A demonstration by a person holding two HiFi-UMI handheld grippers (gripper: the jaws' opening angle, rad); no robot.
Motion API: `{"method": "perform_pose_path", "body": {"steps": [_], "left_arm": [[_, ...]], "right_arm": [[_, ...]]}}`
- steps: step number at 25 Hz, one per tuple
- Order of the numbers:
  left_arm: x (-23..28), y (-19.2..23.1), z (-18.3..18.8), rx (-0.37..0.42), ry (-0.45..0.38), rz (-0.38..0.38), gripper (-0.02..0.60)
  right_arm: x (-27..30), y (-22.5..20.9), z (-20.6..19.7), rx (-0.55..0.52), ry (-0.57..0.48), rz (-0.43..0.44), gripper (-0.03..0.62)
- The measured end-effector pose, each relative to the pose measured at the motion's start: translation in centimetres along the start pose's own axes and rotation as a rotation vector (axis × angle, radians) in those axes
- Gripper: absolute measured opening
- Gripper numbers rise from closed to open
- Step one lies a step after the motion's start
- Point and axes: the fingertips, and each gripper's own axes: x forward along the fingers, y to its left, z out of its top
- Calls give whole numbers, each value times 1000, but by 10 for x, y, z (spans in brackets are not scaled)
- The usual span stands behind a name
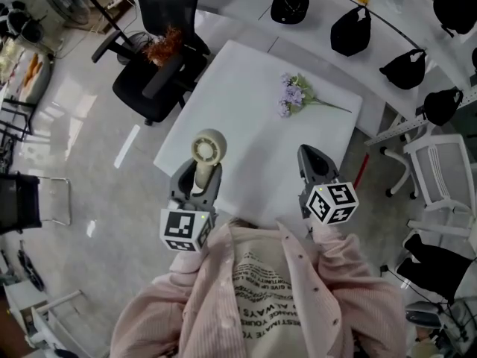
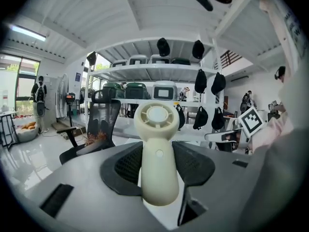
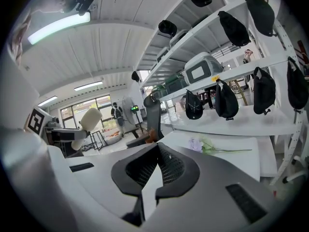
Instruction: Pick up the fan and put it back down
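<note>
A cream hand-held fan [image 1: 208,149] with a round head stands upright between the jaws of my left gripper [image 1: 197,174], lifted above the near left corner of the white table [image 1: 246,103]. In the left gripper view the fan [image 2: 157,117] fills the middle, and the left gripper [image 2: 157,154] is shut on its handle. My right gripper [image 1: 309,156] hovers over the table's near edge to the right, shut with nothing in it. In the right gripper view the right gripper [image 3: 157,151] points across the table, and the fan [image 3: 87,122] shows at the far left.
A sprig of purple artificial flowers [image 1: 294,94] lies at the table's far right. A black office chair [image 1: 160,58] stands off the far left corner. Black bags [image 1: 350,32] hang along white shelving behind, and a white chair [image 1: 436,162] stands at the right.
</note>
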Motion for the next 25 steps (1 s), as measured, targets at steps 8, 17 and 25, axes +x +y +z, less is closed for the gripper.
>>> {"method": "perform_pose_path", "body": {"steps": [8, 17, 25], "left_arm": [[-17, 6, 21, 3, -56, 35, 186], [-21, 8, 32, 21, -88, 42, 186], [-6, 7, 22, 10, -35, 28, 186]], "right_arm": [[-14, 15, 29, -66, -91, 54, -2], [-26, 20, 54, -87, -167, 69, -2], [-28, 9, 47, -59, -160, 41, -2]]}}
